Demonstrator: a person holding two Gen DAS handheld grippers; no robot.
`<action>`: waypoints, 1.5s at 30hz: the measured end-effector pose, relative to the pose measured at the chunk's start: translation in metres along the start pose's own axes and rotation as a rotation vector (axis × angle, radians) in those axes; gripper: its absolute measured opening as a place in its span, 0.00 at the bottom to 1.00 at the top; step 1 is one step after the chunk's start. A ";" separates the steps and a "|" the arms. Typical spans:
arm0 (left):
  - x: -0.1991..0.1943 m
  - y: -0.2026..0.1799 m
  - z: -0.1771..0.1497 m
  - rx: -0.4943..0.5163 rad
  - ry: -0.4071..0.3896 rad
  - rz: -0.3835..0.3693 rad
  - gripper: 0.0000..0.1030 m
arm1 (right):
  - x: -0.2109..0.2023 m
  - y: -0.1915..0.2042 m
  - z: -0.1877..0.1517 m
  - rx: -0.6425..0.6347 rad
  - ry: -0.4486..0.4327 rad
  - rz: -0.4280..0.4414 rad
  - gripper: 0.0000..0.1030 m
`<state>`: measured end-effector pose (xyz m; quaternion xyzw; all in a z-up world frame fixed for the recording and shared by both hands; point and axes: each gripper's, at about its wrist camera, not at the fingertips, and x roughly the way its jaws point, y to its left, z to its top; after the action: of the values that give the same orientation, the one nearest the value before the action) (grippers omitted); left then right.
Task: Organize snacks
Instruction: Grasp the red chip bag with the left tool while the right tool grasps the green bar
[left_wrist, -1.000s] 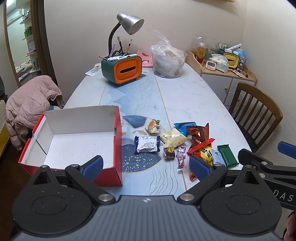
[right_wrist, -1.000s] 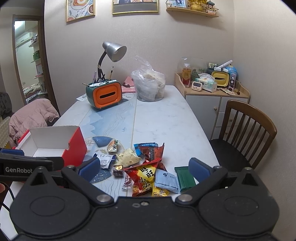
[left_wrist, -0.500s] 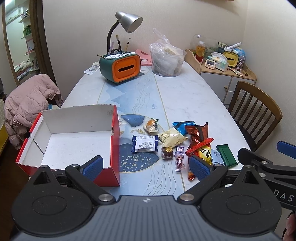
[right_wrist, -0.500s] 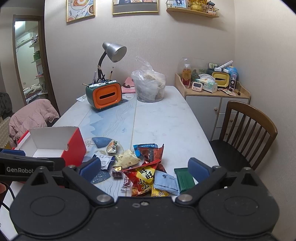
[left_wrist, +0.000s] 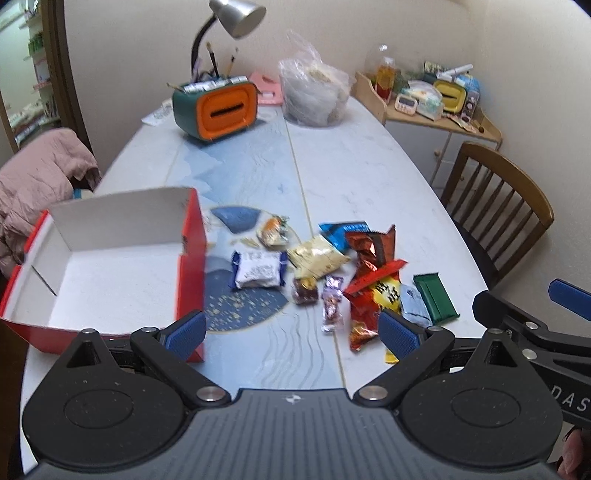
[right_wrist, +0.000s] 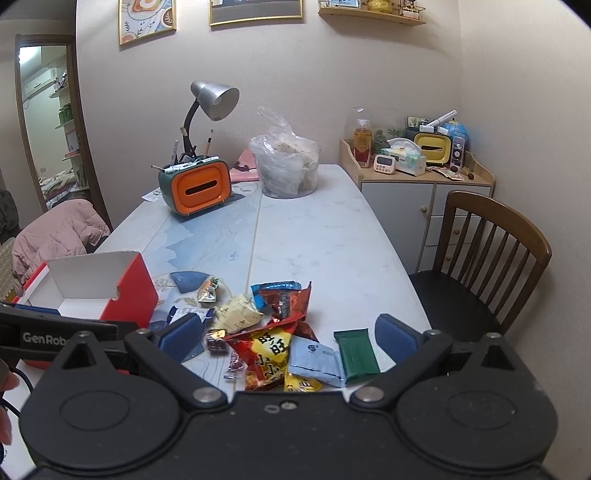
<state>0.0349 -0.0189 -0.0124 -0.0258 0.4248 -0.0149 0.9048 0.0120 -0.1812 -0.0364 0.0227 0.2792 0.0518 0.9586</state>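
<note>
Both grippers, left gripper (left_wrist: 291, 332) and right gripper (right_wrist: 290, 338), hover jaws apart and empty; snack packets (left_wrist: 332, 273) lie scattered just ahead, red box (left_wrist: 110, 273) open ahead-left, likely their destination.

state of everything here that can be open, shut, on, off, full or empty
left gripper: open, holding nothing
right gripper: open, holding nothing
red box: open, empty
desk lamp: appears off
clear plastic bag: full, top open
cabinet doors: shut
wooden chair: unoccupied
</note>
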 end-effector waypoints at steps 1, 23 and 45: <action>0.003 -0.002 0.001 0.001 0.007 -0.001 0.97 | 0.001 -0.003 0.000 0.000 0.002 0.002 0.97; 0.105 -0.051 0.013 0.077 0.050 -0.064 0.97 | 0.120 -0.095 -0.034 -0.112 0.209 -0.011 0.84; 0.173 -0.065 0.013 0.093 0.213 -0.167 0.81 | 0.203 -0.107 -0.050 -0.082 0.357 0.038 0.62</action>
<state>0.1554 -0.0923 -0.1333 -0.0174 0.5135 -0.1123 0.8505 0.1647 -0.2640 -0.1941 -0.0205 0.4420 0.0844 0.8928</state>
